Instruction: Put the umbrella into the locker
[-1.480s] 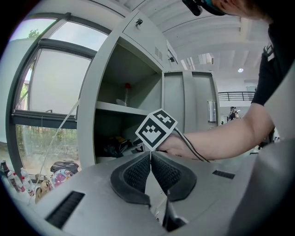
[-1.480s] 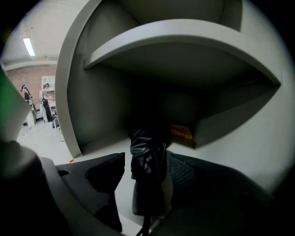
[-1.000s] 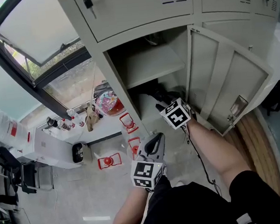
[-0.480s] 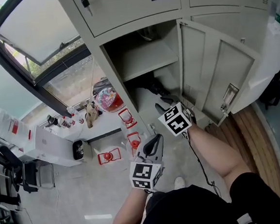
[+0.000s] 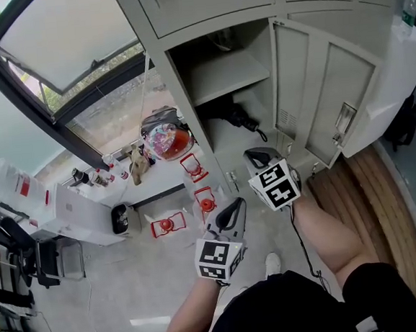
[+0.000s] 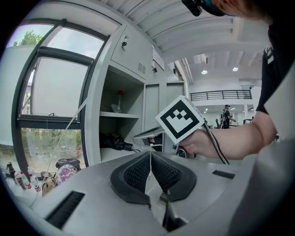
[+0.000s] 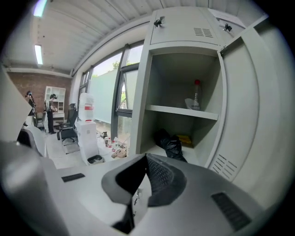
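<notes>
Locker [image 5: 180,77]: grey metal, door [image 5: 326,90] swung open to the right. One shelf [image 5: 223,77] divides the open compartment.

Umbrella [image 5: 232,114]: black, folded, seen lying on the bottom of the lower compartment, under the shelf and towards the back. In the right gripper view it [image 7: 168,143] is seen as a dark bundle with something yellow [image 7: 185,138] just behind it; in the left gripper view it [image 6: 112,141] is seen on the same level. It is touched by neither pair of tongs.

Right tongs [image 5: 253,153]: held outside the locker, in front of the open compartment and near the door's lower edge, pointed towards the opening. The jaws have just been closing and are now seen pressed together in the right gripper view [image 7: 146,157], with nothing between them.

Left tongs [image 5: 234,205]: held lower in the head view, over the pale floor [image 5: 131,277], apart from the locker. The jaws are seen together in the left gripper view [image 6: 150,153], with nothing between them.

Upper shelf: a clear bottle with a red cap [image 7: 197,95] is noted standing towards the back.

Left of the locker: a window [image 5: 60,44], and a colourful bag [image 5: 167,140] on the low ledge beneath it.
</notes>
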The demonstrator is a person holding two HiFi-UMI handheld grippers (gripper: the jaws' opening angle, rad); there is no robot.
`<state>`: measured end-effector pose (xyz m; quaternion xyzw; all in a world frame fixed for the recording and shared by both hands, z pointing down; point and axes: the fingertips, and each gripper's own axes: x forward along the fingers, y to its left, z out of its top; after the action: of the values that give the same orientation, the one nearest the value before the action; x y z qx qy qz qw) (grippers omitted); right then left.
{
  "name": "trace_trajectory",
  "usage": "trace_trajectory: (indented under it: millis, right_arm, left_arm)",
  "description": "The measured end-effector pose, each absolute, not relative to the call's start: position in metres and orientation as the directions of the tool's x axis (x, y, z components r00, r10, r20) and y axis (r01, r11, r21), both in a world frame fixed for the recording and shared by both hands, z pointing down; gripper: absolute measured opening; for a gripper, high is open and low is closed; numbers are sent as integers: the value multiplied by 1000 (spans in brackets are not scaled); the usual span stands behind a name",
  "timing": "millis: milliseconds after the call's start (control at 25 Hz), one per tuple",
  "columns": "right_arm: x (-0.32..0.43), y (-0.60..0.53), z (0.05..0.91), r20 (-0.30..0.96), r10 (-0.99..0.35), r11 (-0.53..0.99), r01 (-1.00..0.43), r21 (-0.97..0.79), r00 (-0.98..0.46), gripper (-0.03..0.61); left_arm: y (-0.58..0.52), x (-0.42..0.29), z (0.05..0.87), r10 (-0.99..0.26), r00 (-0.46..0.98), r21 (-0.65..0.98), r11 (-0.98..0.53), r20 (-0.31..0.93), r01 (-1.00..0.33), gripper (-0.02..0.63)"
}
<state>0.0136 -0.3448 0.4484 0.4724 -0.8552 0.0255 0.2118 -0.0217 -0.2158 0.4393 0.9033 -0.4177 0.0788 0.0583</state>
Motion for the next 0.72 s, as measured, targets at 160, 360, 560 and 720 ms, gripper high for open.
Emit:
trace_trajectory:
  millis: [160, 360, 560, 720]
  right_arm:
    - [2, -307, 452, 406, -789, 551, -823, 136, -461, 54]
    - [-9, -258, 453, 412, -795, 536, -834, 132, -446, 54]
    - [-17, -211, 455, 416, -803, 510, -853, 109, -427, 54]
    - [-25, -181, 461, 416, -807, 491, -867, 79, -419, 54]
  left_arm:
    - [-195, -38, 439, -730, 660, 50, -663, 180, -747, 20]
    - [-166, -55, 439, -716, 680, 72, -679, 159, -731, 20]
    - [-136, -72, 444, -703, 695, 99, -689, 150, -718, 20]
    - [-113, -80, 453, -688, 708, 110, -700, 158, -705, 20]
